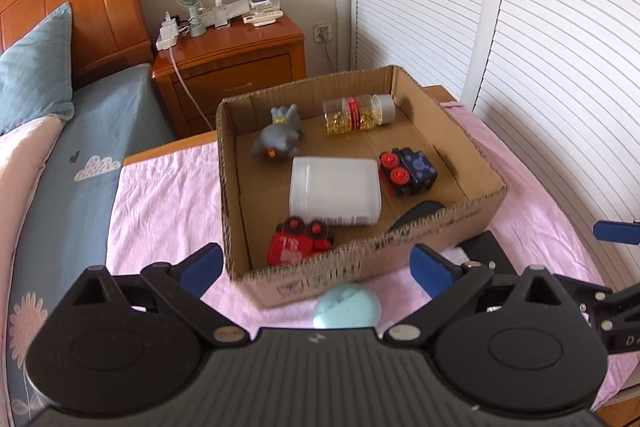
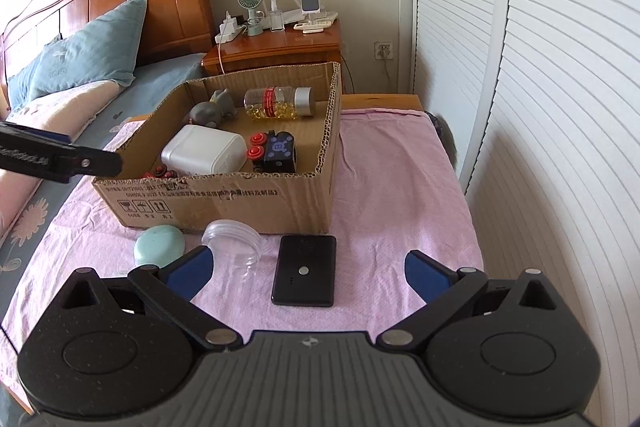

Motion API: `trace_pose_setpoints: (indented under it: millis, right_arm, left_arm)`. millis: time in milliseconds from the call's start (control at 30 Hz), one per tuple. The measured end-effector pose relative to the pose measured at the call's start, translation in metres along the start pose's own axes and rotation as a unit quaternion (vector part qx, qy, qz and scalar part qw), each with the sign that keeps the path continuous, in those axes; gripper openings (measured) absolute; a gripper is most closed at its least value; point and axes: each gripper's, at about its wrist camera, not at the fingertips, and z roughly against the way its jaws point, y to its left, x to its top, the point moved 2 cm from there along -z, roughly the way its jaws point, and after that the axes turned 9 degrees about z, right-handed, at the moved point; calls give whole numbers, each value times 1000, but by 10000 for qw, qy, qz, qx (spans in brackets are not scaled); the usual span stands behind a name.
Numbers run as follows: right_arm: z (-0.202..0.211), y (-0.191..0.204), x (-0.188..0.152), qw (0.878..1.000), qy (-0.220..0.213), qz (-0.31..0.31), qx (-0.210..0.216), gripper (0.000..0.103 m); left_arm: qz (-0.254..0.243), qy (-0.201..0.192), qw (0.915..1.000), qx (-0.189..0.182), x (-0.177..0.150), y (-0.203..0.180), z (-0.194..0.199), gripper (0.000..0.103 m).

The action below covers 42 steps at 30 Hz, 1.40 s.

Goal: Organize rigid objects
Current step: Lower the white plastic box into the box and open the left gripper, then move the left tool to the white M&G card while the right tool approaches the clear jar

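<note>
pink cloth (image 2: 400, 187), power bank (image 2: 304, 275) lengthwise boxward

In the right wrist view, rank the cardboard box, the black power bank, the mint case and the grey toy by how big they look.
1. cardboard box, by far the largest.
2. black power bank.
3. mint case.
4. grey toy, smallest looking, though it lies farther from the camera, so its place after the case is unsure.

1 box (image 2: 224, 201), 2 toy cars (image 1: 406, 173)
</note>
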Motion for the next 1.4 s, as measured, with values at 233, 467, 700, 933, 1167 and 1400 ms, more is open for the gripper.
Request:
trace_pose_setpoints:
  millis: [233,467,700,933,1167,1400]
  right_arm:
    - [-3,3,-18,9998,121,180,-39,103]
    - [-5,-8,-33,9997,253,-19,-10,103]
    - [-10,-15,-40,9995,308,-92,-28,103]
    - [-13,-11,-43,9993,360,-15,21,103]
    - [-13,3,-37,9988,299,358,124,103]
    - [-17,15,-29,9972,161,723,48,103]
  left_arm:
    - [430,18,9990,83,-37,1,1,100]
    - [503,125,9983,283,-69,-9,-25,100]
    - [712,341,9967,183,-87,-18,-49,100]
    - [697,446,9961,299,-96,-22,-63,100]
    - [844,679,9930,475,-106,-3,-63,102]
    - [1135,564,9903,571,-117,25,-54,102]
